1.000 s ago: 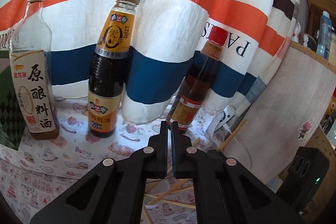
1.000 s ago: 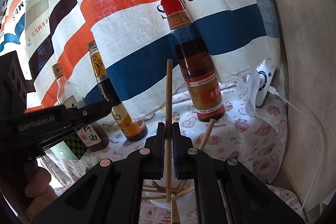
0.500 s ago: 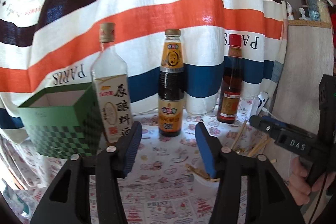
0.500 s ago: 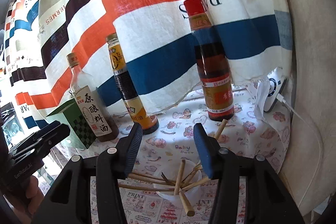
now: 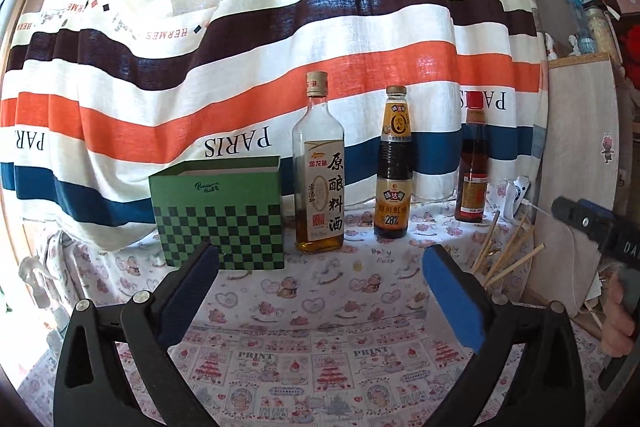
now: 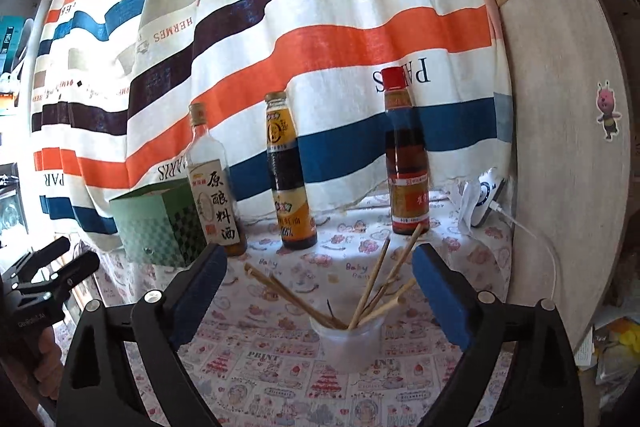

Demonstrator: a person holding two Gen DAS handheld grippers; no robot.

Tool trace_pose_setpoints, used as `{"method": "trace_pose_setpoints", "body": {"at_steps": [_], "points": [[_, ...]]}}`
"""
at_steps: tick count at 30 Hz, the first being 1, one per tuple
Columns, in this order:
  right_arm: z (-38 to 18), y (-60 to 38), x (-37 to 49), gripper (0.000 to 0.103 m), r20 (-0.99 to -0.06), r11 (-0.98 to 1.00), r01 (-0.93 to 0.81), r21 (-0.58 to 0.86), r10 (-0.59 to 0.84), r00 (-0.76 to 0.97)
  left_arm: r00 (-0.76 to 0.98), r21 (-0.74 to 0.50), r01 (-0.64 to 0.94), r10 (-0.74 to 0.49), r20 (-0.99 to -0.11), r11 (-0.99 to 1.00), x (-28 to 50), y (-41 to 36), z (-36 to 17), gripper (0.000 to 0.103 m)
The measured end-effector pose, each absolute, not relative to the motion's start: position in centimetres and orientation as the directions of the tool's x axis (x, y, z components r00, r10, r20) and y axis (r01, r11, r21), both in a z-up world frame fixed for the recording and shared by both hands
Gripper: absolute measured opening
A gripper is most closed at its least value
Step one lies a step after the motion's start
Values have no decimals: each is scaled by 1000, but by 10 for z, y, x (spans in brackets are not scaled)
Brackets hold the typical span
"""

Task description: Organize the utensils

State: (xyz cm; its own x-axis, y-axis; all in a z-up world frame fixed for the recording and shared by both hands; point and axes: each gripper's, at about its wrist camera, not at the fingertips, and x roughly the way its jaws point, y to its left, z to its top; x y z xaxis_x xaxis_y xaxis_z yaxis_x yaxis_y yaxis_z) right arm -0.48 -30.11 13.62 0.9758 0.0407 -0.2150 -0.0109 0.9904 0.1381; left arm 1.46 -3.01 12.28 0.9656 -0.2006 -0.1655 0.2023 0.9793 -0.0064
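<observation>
This looks like a home: sauce bottles (image 5: 393,163) stand on a worktop (image 5: 320,291) with a cartoon cloth, and a striped curtain (image 5: 280,27) hangs behind.

- A green checked box (image 5: 219,215) stands open on my bench (image 5: 320,307), left of three bottles.
- The clear wine bottle (image 5: 319,179), dark sauce bottle (image 5: 394,175) and red-capped bottle (image 5: 473,167) stand upright before a striped curtain (image 5: 240,67).
- A white charger (image 6: 486,197) lies far right.
</observation>
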Motion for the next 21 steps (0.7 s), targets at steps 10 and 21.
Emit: {"method": "trace_pose_setpoints", "body": {"at_steps": [10, 21], "points": [[60, -264, 2, 103, -269, 992, -37, 119, 68, 961, 969, -23, 159, -160, -186, 987, 9, 1, 69, 102], [22, -263, 18, 103, -357, 997, 12, 71, 14, 934, 961, 0, 116, -112, -252, 993, 28, 1, 14, 102]]}}
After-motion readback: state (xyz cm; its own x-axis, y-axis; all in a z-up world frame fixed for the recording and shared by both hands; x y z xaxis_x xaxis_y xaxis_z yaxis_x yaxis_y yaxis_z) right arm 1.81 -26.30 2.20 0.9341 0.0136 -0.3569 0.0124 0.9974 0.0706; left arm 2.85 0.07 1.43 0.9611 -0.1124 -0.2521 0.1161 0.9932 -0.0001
